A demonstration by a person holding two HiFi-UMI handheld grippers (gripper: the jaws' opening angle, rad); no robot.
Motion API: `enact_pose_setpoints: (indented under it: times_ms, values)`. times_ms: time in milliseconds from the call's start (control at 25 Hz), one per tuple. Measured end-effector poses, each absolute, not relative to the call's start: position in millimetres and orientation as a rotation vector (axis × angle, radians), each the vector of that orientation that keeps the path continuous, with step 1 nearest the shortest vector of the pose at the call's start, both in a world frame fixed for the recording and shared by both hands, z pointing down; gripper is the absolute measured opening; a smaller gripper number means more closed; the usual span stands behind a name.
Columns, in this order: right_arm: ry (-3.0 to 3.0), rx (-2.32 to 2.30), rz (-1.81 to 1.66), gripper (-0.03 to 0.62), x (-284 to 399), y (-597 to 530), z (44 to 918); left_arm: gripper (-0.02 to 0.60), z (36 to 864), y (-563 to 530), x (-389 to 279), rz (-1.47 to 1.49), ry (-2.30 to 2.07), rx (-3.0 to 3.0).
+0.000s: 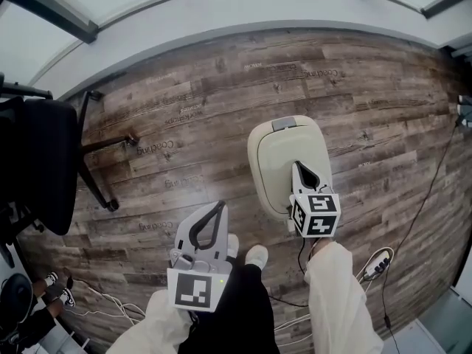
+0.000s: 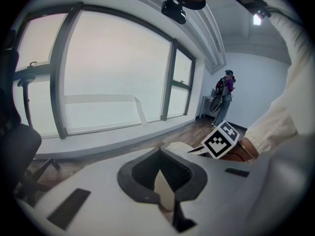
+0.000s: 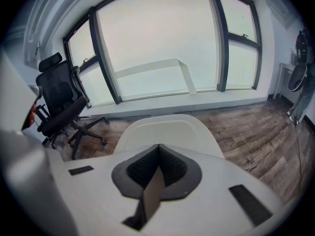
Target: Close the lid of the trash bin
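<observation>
1. The trash bin [image 1: 255, 169] stands on the wood floor [image 1: 184, 87], just ahead of our shoes [image 1: 256, 255] and a bit to our right.
2. The lid [image 1: 284, 147] reads as down. From the head view its cream top lies flat inside the bin's rim, and we see no gap or dark opening. The grey tab at the far end looks like the hinge or latch; we can't tell which.
3. The right gripper [image 1: 297, 166] has its tip over the near half of the lid. Its jaws are together with nothing between them. In the right gripper view the lid's flat surface sits just beyond the tips. We can't tell whether they touch it or hang just above.
4. The left gripper [image 1: 220, 206] is off to the side over bare floor, near our left foot and apart from the bin. Its jaws are also together and empty.
5. Our judgement is that the closing itself looks done or nearly done.
6. What may be left is a final press to seat the lid, if it isn't latched, then lifting the right gripper clear.
7. We can't confirm the latch from these views.
8. An office chair [image 1: 44, 161] and cables [image 1: 372, 264] are well away from the bin.
</observation>
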State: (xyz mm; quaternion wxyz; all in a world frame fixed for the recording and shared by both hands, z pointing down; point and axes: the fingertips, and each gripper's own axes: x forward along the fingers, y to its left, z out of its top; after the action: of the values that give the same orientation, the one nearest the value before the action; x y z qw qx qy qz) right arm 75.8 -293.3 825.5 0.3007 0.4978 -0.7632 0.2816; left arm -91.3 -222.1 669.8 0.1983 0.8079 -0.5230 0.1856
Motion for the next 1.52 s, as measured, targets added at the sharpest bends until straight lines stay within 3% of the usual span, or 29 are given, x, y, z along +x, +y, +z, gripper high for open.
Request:
enact_pose_setpoints:
  times_ms: [1520]
  values:
    - [-1.953,1.284,0.819,0.023,78.0,-293.0,826.5,0.006,662.3,-220.3,-98.1,0.515,-1.479,2.27]
